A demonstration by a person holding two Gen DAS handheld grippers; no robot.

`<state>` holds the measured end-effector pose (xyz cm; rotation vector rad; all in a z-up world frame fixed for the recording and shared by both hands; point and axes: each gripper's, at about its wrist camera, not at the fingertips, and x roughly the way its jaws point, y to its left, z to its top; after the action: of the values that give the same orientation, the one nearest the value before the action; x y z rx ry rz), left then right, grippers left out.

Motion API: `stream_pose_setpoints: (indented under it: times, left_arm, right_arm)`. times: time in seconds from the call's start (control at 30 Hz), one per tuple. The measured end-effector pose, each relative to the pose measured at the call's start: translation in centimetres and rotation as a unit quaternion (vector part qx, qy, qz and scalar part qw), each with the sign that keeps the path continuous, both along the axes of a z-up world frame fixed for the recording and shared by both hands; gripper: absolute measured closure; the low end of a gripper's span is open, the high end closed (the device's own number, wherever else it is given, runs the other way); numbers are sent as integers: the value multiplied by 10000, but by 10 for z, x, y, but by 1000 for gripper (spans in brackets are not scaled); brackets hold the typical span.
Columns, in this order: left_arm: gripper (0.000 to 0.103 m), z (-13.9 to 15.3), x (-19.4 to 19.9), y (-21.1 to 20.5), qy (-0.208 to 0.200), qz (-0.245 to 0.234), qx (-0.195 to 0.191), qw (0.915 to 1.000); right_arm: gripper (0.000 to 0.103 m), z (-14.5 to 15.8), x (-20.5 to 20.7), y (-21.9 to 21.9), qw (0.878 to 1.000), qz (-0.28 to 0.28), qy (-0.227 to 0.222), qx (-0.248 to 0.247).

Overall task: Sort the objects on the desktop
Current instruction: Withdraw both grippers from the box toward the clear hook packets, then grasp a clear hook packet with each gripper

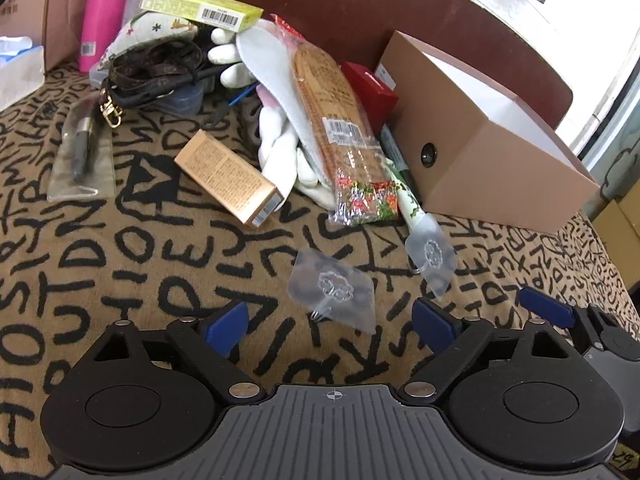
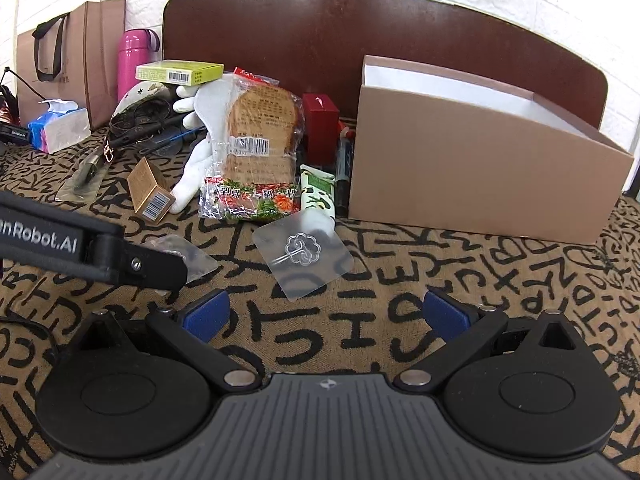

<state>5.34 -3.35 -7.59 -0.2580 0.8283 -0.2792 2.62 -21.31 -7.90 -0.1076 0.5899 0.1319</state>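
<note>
Two clear adhesive hooks lie on the patterned cloth. In the left wrist view, one clear hook (image 1: 332,290) sits just ahead of and between the blue pads of my left gripper (image 1: 331,322), which is open and not touching it. The second clear hook (image 2: 302,254) lies a little ahead of my right gripper (image 2: 326,315), also open and holding nothing. An open brown cardboard box (image 2: 480,176) stands at the right. One blue finger (image 1: 548,312) of the right gripper shows in the left wrist view.
A pile sits against the dark headboard: packaged insoles (image 2: 256,148), white gloves (image 2: 192,176), a gold carton (image 1: 230,178), a red box (image 2: 320,132), a green-yellow box (image 2: 180,72), a pink bottle (image 2: 132,60), a cream tube (image 2: 318,192) and a dark strap (image 1: 152,76). A tissue pack (image 2: 60,128) lies far left.
</note>
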Motion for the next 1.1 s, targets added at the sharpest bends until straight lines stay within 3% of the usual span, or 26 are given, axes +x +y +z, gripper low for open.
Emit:
stream_pose_setpoints:
  times: [0.3,0.6,0.7,0.77,0.83,1.0,1.1]
  left_arm:
    - [17,-1,14,0,12,98,-20,9999]
    - [41,-2,20,-8,21,-193,69,9998]
    - [44,-2,20,-9,36,-277,78,9996]
    - [51,-2,21,-10,57,-329,53,9994]
    - [65,-2,23,-9,107,-407,-43,9991]
    - [68,-1,26,-11,148,-477,-169,9986]
    - [78,0,27,-15,123,-566,-197,9981]
  right_arm:
    - [8,-8,18,-1,9992,341,200,100]
    - [12,-7,38,-1,9983,554,205,-18]
    - [13,-8,45,-1,9979,619,205,-42]
    - [13,-8,50,-1,9975,675,204,-54]
    - [15,-8,54,-1,9970,738,210,-67]
    - [27,-7,56,1,9964,822,182,-42]
    - [35,-6,55,1,9963,837,163,-48]
